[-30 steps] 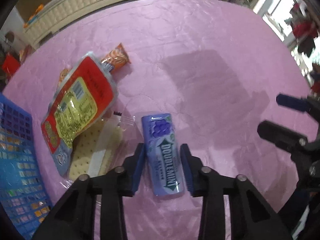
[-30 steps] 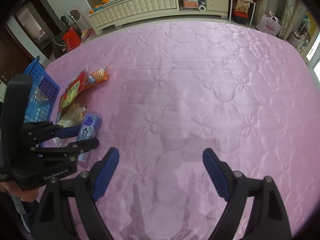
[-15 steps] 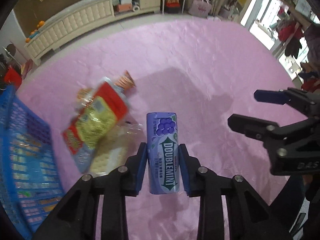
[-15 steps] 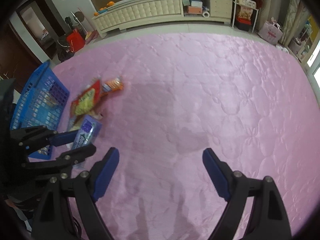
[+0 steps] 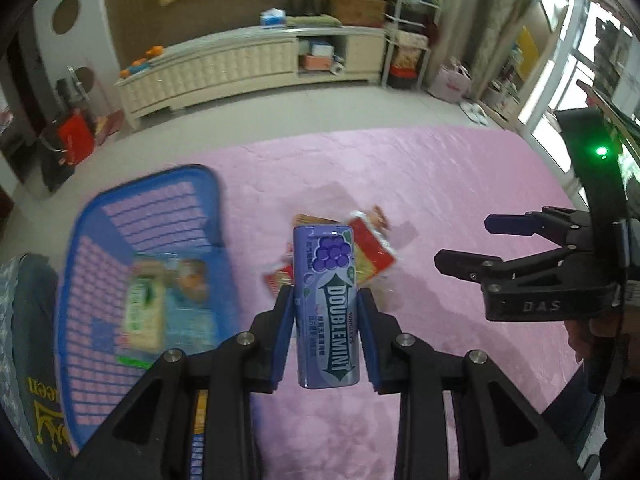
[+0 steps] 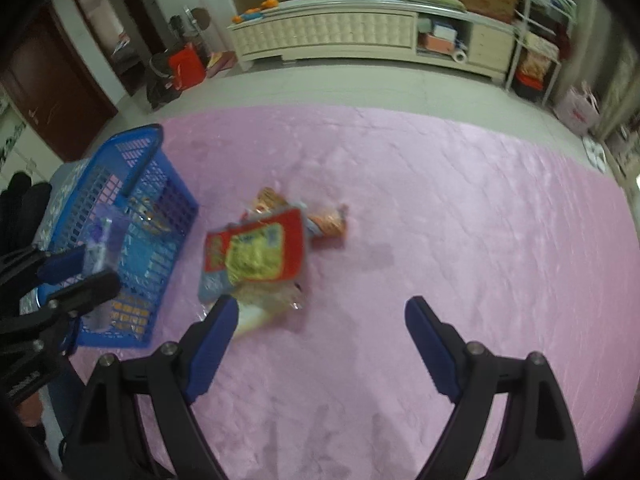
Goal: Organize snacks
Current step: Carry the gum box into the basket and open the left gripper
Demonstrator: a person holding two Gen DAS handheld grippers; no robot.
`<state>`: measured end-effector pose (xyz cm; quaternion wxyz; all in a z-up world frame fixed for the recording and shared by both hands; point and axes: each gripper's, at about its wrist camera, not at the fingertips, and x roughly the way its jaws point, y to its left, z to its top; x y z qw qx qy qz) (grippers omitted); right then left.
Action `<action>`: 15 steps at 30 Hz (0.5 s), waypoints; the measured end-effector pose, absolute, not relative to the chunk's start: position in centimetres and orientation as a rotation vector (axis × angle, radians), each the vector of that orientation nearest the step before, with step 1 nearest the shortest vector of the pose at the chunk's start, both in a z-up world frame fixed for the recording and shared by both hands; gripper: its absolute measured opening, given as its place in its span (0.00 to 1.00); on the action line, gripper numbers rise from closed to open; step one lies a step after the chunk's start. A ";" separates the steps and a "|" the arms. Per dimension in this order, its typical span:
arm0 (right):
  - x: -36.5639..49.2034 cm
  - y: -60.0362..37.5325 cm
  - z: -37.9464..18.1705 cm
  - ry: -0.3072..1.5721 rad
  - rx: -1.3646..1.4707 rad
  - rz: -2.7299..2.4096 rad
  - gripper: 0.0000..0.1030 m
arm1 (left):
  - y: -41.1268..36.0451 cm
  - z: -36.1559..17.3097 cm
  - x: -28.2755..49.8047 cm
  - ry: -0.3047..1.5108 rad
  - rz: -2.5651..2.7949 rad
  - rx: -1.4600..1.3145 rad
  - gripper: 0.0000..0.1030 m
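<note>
My left gripper [image 5: 326,312] is shut on a purple Doublemint gum pack [image 5: 327,304] and holds it in the air, right of the blue basket [image 5: 100,216]. In the right wrist view the same gripper [image 6: 76,276] hovers over the basket's [image 6: 132,152] near side with the pack [image 6: 98,246] between its fingers. The basket holds a green-labelled packet [image 5: 144,308] and other snacks. My right gripper [image 6: 320,320] is open and empty above the pink cloth, just in front of a red and yellow snack bag [image 6: 256,250], an orange packet [image 6: 326,222] and a clear cracker pack [image 6: 264,306].
The pink quilted cloth [image 6: 460,220] covers the whole work surface. My right gripper [image 5: 492,244] shows at the right in the left wrist view. A white cabinet [image 6: 360,32] and floor clutter lie beyond the far edge.
My left gripper has lifted the gum pack off the cloth and carried it left towards the blue basket. My right gripper has stayed open and moved nearer the loose snacks.
</note>
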<state>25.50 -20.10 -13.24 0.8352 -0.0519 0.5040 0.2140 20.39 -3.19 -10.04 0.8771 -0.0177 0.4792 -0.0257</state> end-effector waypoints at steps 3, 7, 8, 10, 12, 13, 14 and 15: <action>26.1 -18.1 -13.5 1.078 -0.159 0.463 0.86 | -1.1 -9.3 19.7 0.981 -0.020 -0.058 0.28; 26.6 -15.0 -14.1 1.067 -0.286 0.466 0.86 | 1.9 -9.5 19.2 0.983 0.045 -0.099 0.28; 26.2 -14.3 -14.3 1.064 -0.313 0.476 0.86 | 2.8 -9.7 19.0 0.986 0.061 -0.111 0.28; 25.8 -13.3 -14.8 1.060 -0.363 0.522 0.86 | 4.5 -10.2 18.9 0.996 0.091 -0.138 0.28; 25.3 -12.1 -15.5 1.060 -0.463 0.575 0.86 | 6.0 -11.0 18.6 1.014 0.118 -0.170 0.28; 25.2 -11.7 -15.8 1.055 -0.513 0.583 0.86 | 6.4 -11.0 18.5 1.023 0.128 -0.177 0.28; 24.9 -11.2 -16.2 1.043 -0.576 0.590 0.86 | 7.2 -11.5 18.7 1.034 0.133 -0.182 0.28; 24.9 -10.9 -16.5 1.039 -0.616 0.599 0.86 | 7.6 -12.0 18.6 1.045 0.131 -0.187 0.28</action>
